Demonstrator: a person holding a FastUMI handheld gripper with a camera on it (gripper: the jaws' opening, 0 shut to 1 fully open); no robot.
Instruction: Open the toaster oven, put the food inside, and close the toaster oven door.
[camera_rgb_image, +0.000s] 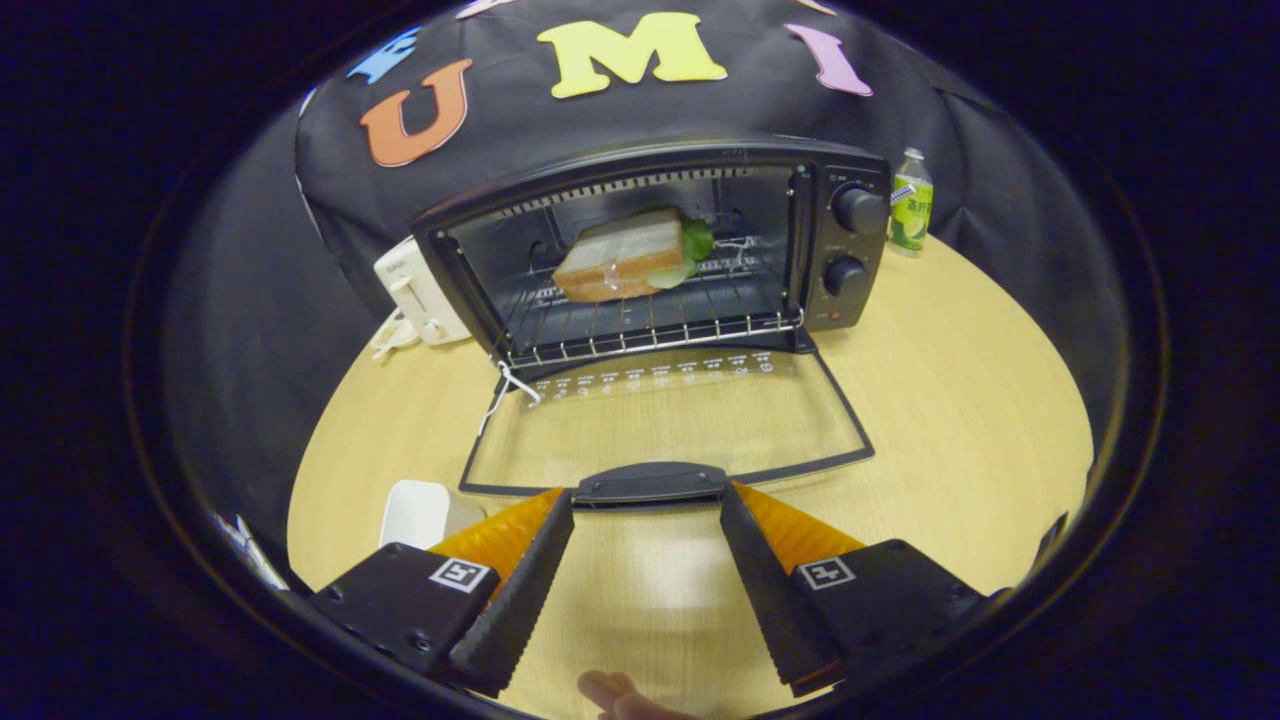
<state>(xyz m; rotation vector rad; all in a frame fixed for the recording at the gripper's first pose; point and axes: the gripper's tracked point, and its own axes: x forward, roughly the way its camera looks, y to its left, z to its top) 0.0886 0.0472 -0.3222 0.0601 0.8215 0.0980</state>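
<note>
Wooden surface (950, 400) carried the toaster oven (660, 250), door (660, 430) lying open; the sandwich (625, 255) sat on its rack. My hand-held gripper (648, 500) stood spread, door handle (650, 482) at its 12 o'clock.

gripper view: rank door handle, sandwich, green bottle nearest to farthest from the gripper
The gripper has its fingers open, holding nothing.
1. Door handle: at the fingertips, on the front edge of the lowered oven door.
2. Sandwich: beyond the door, on the rack inside the toaster oven.
3. Green bottle: farthest, on the table past the oven's knob side.
</note>
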